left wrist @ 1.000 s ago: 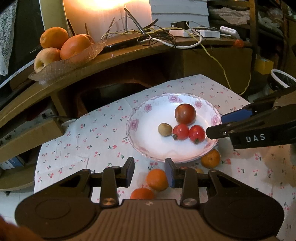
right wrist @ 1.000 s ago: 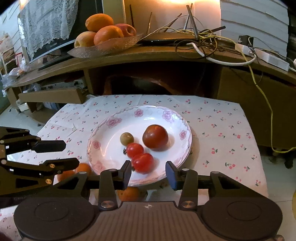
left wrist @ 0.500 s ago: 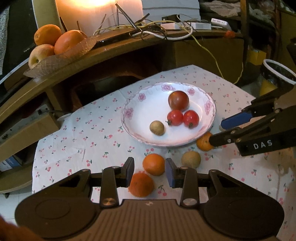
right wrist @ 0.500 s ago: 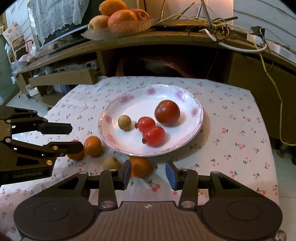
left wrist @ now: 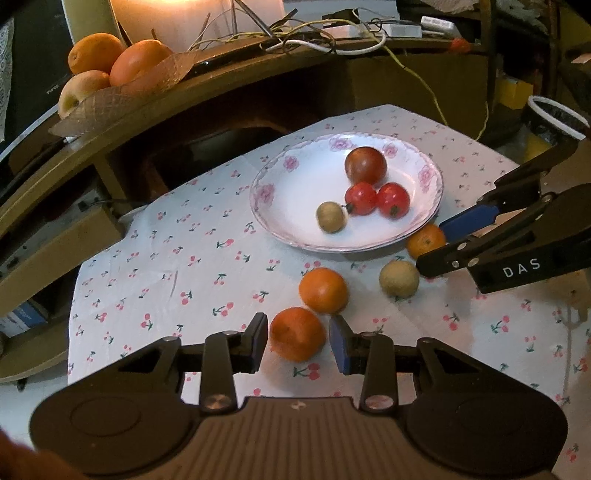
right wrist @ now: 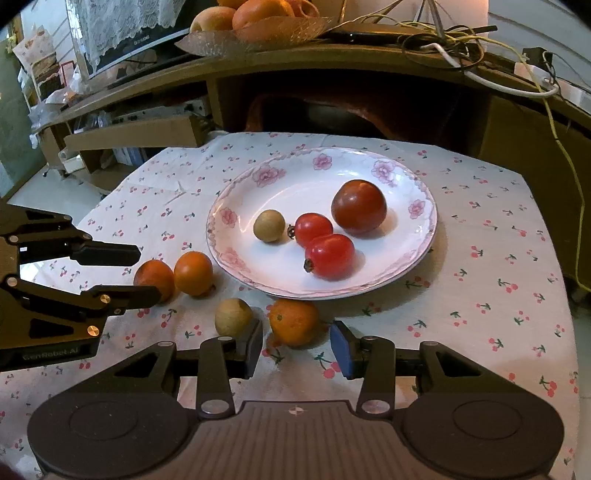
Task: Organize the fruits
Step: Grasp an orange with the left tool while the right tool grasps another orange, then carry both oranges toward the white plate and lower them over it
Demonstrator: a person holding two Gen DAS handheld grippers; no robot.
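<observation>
A white flowered plate holds a large dark tomato, two cherry tomatoes and a small tan fruit. On the cherry-print cloth lie three small oranges and another tan fruit. My left gripper is open with one orange between its fingers. My right gripper is open, with an orange just ahead between its fingers. The third orange lies between them.
A wooden shelf behind the table carries a glass bowl of large fruit and tangled cables. A cardboard box sits at the left. A white-rimmed bin stands at the right.
Both grippers have drawn back and lowered toward the near table edge. The loose oranges have come between the open fingers of each gripper. The fruit has not moved.
</observation>
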